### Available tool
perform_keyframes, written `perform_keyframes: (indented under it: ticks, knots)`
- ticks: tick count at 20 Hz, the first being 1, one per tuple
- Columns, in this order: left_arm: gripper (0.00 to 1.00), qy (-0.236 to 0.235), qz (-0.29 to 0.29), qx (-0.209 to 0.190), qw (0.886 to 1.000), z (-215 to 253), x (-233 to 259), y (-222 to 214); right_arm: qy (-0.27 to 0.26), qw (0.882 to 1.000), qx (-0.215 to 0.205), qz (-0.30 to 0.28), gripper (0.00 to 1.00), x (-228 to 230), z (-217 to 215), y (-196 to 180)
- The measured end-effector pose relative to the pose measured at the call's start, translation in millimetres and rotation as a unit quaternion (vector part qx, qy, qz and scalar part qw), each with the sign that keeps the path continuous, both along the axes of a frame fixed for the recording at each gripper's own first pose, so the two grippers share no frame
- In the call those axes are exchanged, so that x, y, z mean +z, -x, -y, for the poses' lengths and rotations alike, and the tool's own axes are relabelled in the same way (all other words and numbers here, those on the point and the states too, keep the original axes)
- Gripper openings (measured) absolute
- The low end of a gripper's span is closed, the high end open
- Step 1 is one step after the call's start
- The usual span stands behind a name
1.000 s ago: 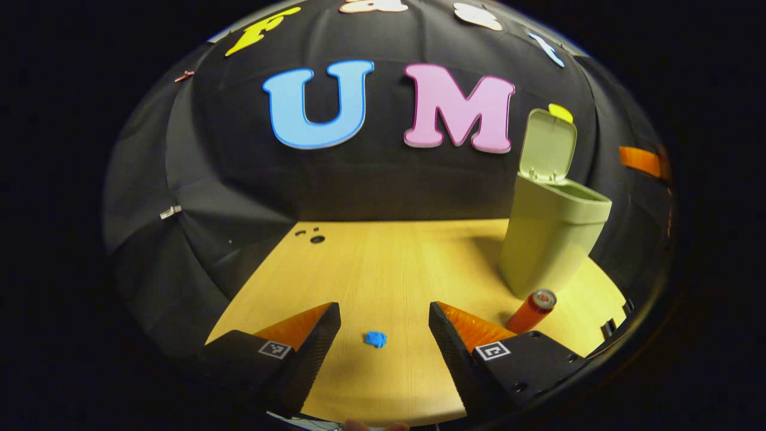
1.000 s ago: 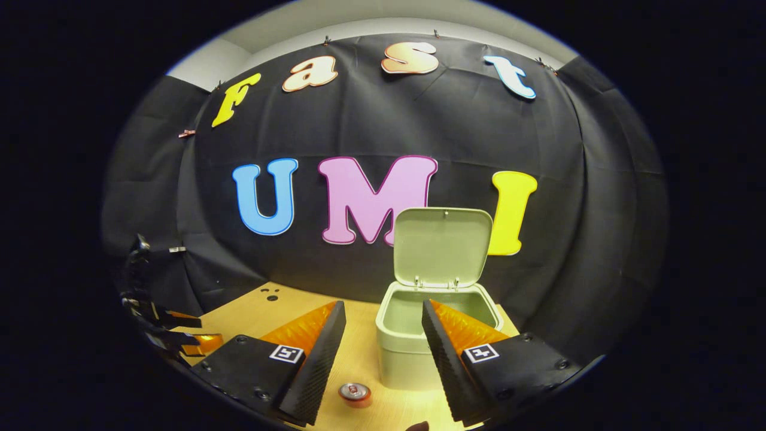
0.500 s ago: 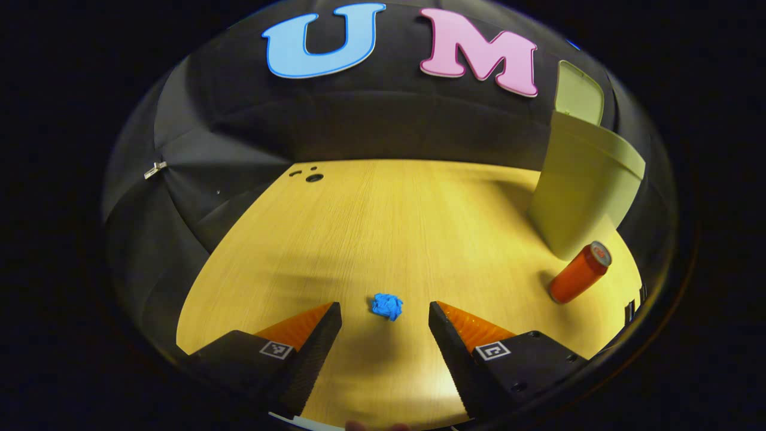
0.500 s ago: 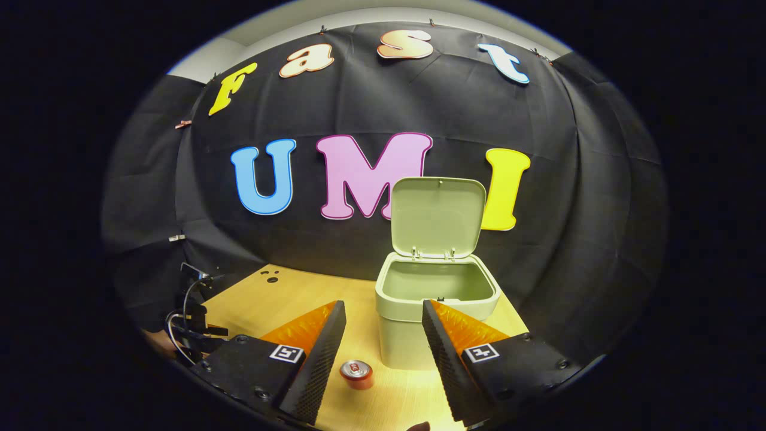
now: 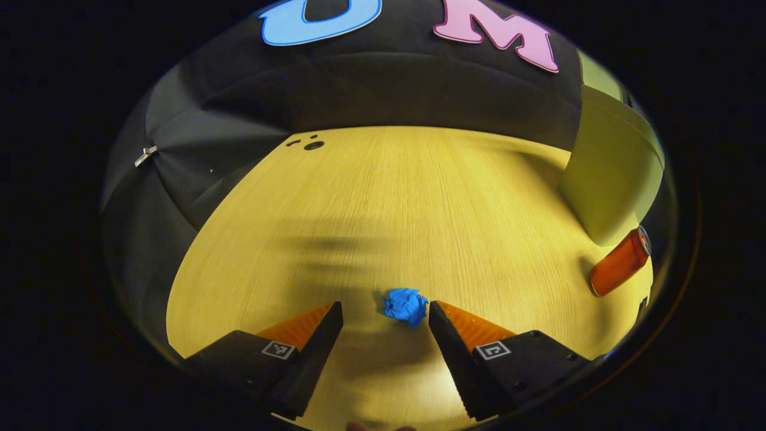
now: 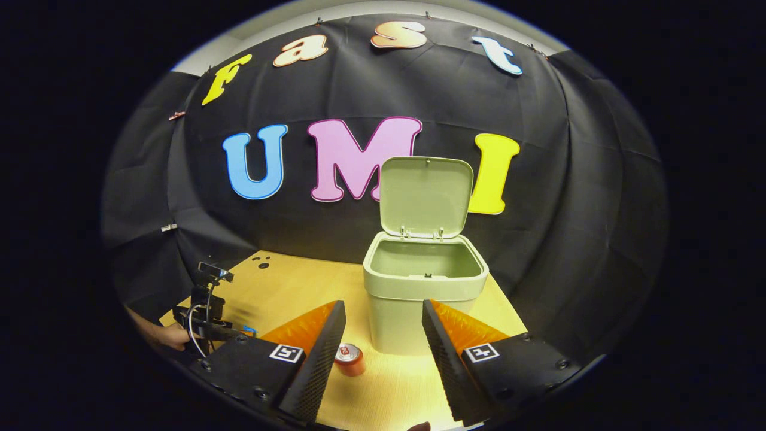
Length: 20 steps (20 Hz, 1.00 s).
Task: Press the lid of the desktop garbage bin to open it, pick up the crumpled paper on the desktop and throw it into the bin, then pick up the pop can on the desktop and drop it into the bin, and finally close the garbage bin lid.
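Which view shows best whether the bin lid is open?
The right gripper view: the lid stands upright over the bin, whose hollow faces the camera. The left gripper view catches the bin's side and a sliver of lid at its edge.

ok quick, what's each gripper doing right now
Left gripper: open, empty, blue crumpled paper between its fingertips, near one finger.
Right gripper: open, empty, facing the open bin.

Pale wood-grain surface (image 5: 383, 203), lit warm yellow, with soft blurred shadows across its middle. Small dark holes (image 5: 313, 145) near its far left corner. Black cloth wall (image 6: 419, 90) hung behind and to both sides, creased, pinned with small clips (image 5: 145, 156). Pale grey room wall (image 6: 335, 15) above the cloth.
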<state>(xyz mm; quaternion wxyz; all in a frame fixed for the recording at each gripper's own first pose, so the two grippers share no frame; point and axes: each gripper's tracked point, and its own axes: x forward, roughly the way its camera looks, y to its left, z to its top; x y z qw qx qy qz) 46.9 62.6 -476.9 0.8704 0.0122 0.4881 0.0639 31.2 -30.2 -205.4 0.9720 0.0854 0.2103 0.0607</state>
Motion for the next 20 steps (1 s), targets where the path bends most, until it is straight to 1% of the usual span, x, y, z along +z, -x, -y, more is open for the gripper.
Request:
perform_keyframes:
  ticks: [2,4,5,6,7,10,13,14,15,16,18,20]
  knots:
    - [0.93,0.002,-0.01,-0.005,1.0,1.2,-6.9,-2.7,0.002,1.0,-0.003,-0.001,0.82,0.7,2.2,1.0]
    - [0.9,0.016,-0.02,-0.009,1.0,12.9,-11.7,-7.1,0.004,1.0,-0.006,-0.002,0.82,0.0,4.9,2.1]
    - [0.92,0.018,-0.018,-0.01,1.0,13.1,-11.4,-9.3,0.005,1.0,-0.008,-0.003,0.82,0.4,6.2,3.0]
    - [0.83,0.019,-0.015,-0.014,1.0,14.7,-9.7,-10.8,0.006,1.0,-0.01,-0.004,0.82,-0.1,6.9,4.4]
    - [0.81,0.019,-0.014,-0.019,1.0,17.4,-10.6,-14.9,0.007,1.0,-0.011,-0.006,0.82,-1.7,8.6,5.3]
    - [0.51,0.022,-0.017,-0.037,0.999,23.4,-14.1,-14.5,0.008,1.0,-0.014,-0.014,0.82,-6.8,10.0,10.0]
    - [0.48,0.018,-0.008,-0.056,0.998,22.5,-2.8,-18.8,0.005,1.0,-0.018,-0.018,0.82,-9.4,9.8,12.4]
    - [0.47,0.015,0.004,-0.072,0.997,25.1,7.2,-23.3,0.005,1.0,-0.018,-0.018,0.82,-9.4,9.8,12.7]
    - [0.49,0.012,0.021,-0.091,0.996,32.3,22.7,-28.2,0.006,1.0,-0.018,-0.018,0.82,-9.9,9.6,12.4]
    - [0.47,0.009,0.043,-0.111,0.993,46.2,40.4,-30.0,0.006,1.0,-0.018,-0.018,0.82,-10.7,9.9,12.3]
    - [0.49,0.007,0.084,-0.148,0.985,66.8,74.8,-40.8,0.006,1.0,-0.018,-0.018,0.82,-11.2,9.7,11.8]
    - [0.47,0.019,0.119,-0.173,0.977,91.2,108.0,-48.4,0.004,1.0,-0.018,-0.019,0.82,-12.4,9.5,11.8]
